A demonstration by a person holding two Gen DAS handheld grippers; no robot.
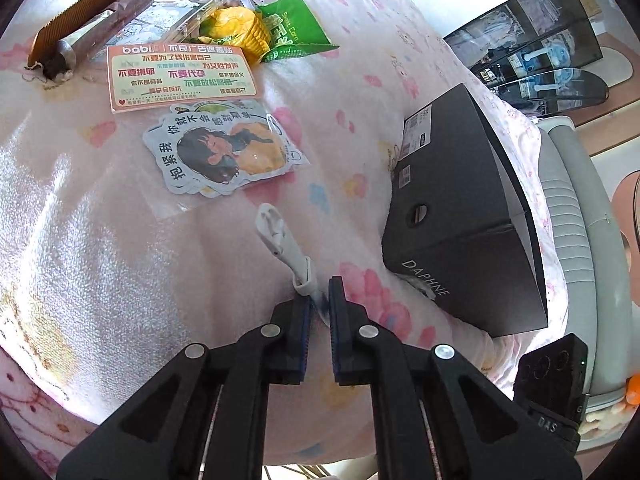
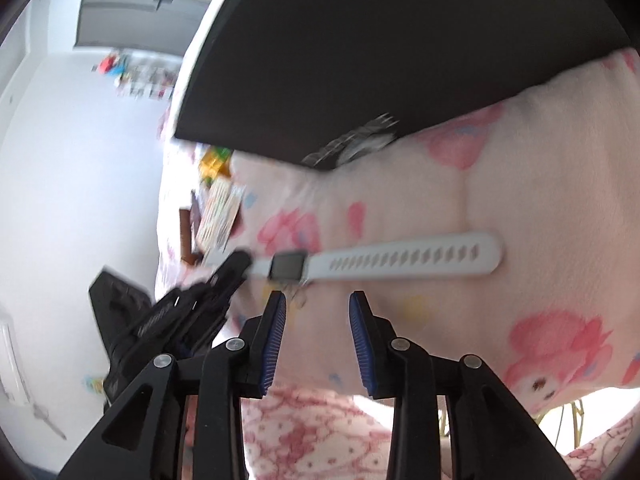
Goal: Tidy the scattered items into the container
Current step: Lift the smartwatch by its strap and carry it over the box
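A white smartwatch lies on the pink blanket; its buckle strap [image 1: 280, 240] runs away from my left gripper [image 1: 319, 304], whose jaws are shut on it. In the right wrist view the watch [image 2: 384, 258] stretches sideways, its dark face [image 2: 286, 266] by the left gripper [image 2: 236, 264]. My right gripper [image 2: 318, 308] is open and empty just below the watch. The black DAPHNE shoebox [image 1: 464, 208] stands to the right and fills the top of the right wrist view [image 2: 360, 60].
On the blanket [image 1: 100, 220] beyond lie a cartoon sticker [image 1: 224, 152], a pink printed card [image 1: 180, 76], a green corn snack packet [image 1: 276, 28], a clear case [image 1: 176, 4] and a brown comb [image 1: 80, 8]. A grey bed edge [image 1: 576, 216] runs at right.
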